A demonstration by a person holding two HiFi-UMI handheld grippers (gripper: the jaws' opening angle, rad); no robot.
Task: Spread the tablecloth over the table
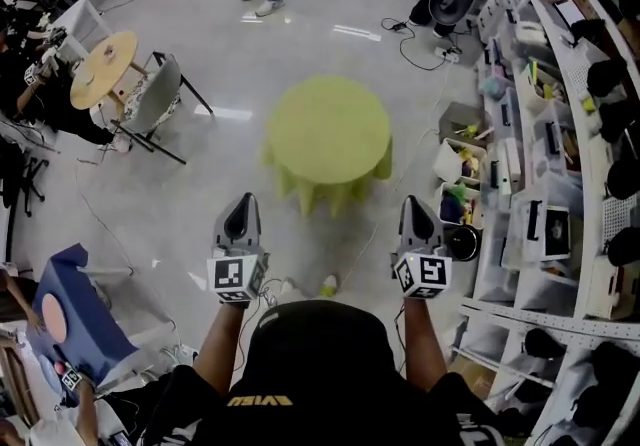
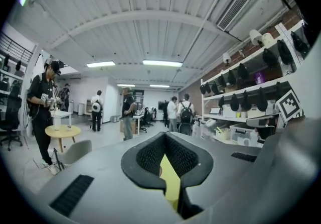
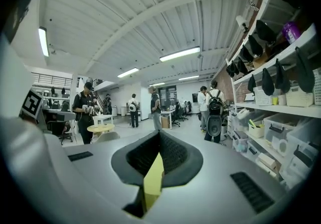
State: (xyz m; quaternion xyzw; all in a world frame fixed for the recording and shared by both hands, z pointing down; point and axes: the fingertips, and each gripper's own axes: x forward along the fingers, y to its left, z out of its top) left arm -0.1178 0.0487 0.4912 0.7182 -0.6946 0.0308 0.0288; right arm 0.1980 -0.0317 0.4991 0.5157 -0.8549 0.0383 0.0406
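Note:
A yellow-green tablecloth [image 1: 328, 129] lies over a small round table in the middle of the floor, its edge hanging in folds all round. My left gripper [image 1: 241, 202] and right gripper [image 1: 417, 204] hang level in the air in front of me, short of the table and apart from the cloth. Both are shut with nothing in them. In the left gripper view, the left gripper [image 2: 164, 135] shows a sliver of the tablecloth [image 2: 170, 180] through the slot below its tips. The right gripper [image 3: 159, 135] shows the same yellow-green tablecloth [image 3: 152, 183] in its own view.
Shelves [image 1: 560, 184] with bins and boxes line the right side. A round wooden table [image 1: 104, 68] and a grey chair [image 1: 155, 99] stand at the left. A blue seat [image 1: 70, 314] is at the lower left. Cables cross the floor, and people stand at the back.

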